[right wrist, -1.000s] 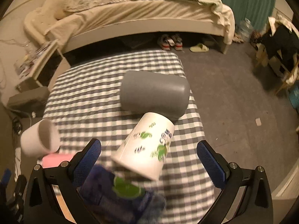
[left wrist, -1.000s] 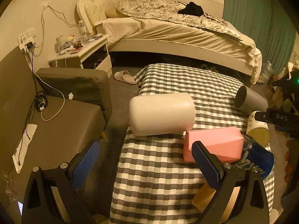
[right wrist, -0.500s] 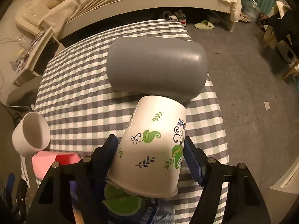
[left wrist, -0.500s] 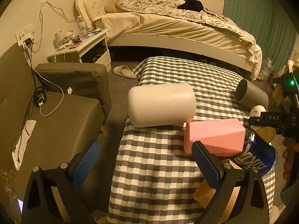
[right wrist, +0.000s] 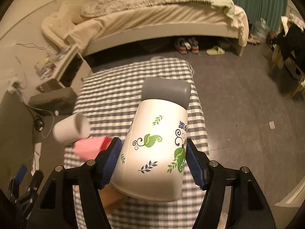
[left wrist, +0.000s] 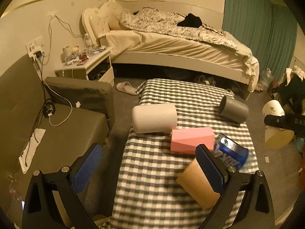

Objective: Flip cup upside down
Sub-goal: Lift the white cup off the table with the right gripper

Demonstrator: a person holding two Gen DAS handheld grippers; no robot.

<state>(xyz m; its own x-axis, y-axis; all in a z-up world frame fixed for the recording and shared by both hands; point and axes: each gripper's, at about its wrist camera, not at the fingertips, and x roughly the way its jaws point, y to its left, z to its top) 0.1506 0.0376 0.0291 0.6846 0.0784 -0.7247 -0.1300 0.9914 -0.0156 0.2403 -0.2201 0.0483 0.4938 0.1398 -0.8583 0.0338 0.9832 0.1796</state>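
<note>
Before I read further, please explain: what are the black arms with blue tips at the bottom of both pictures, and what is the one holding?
They are no robot. A person holds one hand tool in each hand, each with two jaws and a camera looking forward along them.

In the right-hand view, the right gripper is shut on a leaf-printed paper cup, lifted off the table.

In the left-hand view, the left gripper is open and empty. On the checkered table lie a white cup, a grey cup, a pink block, a blue can and a brown cup.

White cup (right wrist: 156,152), green leaf print; grey-white checked cloth (left wrist: 152,171); pink block (left wrist: 190,139).
</note>
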